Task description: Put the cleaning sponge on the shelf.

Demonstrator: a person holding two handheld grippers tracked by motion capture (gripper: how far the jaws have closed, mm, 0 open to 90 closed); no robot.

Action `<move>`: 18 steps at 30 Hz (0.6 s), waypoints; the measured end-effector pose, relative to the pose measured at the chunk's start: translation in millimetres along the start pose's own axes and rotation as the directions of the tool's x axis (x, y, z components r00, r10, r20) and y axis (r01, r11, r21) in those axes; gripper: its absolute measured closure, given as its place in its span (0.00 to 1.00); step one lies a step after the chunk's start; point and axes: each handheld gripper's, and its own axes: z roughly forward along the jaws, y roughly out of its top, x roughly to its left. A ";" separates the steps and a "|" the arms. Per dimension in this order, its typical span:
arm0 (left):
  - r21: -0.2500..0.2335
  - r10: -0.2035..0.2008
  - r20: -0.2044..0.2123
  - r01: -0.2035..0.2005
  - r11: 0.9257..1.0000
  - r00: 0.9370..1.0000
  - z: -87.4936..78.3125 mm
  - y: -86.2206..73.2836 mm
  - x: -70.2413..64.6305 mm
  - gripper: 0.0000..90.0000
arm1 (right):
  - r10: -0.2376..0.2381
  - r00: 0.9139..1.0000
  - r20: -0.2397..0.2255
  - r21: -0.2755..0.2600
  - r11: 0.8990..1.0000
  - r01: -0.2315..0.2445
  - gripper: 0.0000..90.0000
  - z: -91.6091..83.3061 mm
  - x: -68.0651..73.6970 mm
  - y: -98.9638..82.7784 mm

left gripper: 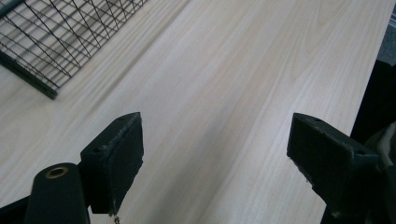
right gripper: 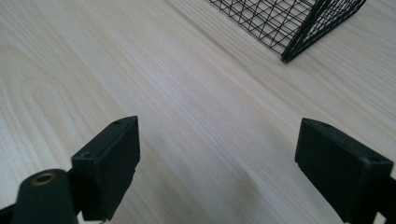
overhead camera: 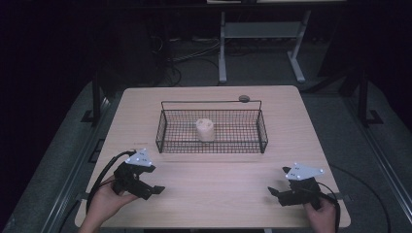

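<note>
A black wire basket stands in the middle of the light wooden table. Inside it sits a pale, cream-coloured cylinder-shaped object. My left gripper rests low at the front left of the table, held by a hand, open and empty. My right gripper is at the front right, also open and empty. A basket corner appears at the upper left of the left gripper view. Another basket corner appears at the upper right of the right gripper view. Both grippers are well apart from the basket.
A small round dark object lies on the table behind the basket. Bare tabletop stretches between the two grippers. A white-legged frame stands on the floor beyond the table. Cables trail from the left gripper.
</note>
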 end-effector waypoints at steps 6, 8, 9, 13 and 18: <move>-0.009 -0.029 -0.007 0.029 1.000 1.000 -0.8 -15.0 -1.6 0.20 | -0.001 1.000 0.000 0.004 1.000 0.001 0.15 0.2 0.0 -0.2; -0.004 -0.034 -0.014 0.034 0.999 0.999 -0.1 -19.8 -2.4 0.20 | 0.001 1.000 0.000 0.006 1.000 -0.001 0.15 0.4 0.4 -0.2; -0.007 -0.038 -0.015 0.037 0.999 0.999 -0.1 -22.2 -2.6 0.20 | 0.000 1.000 -0.001 0.007 1.000 0.000 0.15 0.4 0.6 -0.1; -0.012 -0.046 -0.015 0.046 0.999 0.999 0.6 -30.4 -5.4 0.20 | -0.001 1.000 0.000 0.007 1.000 0.001 0.15 0.4 0.8 -0.2; -0.016 -0.055 -0.021 0.054 0.998 0.998 -2.1 -37.4 -6.8 0.20 | -0.006 1.000 0.001 0.005 1.000 0.006 0.15 0.8 0.5 -0.4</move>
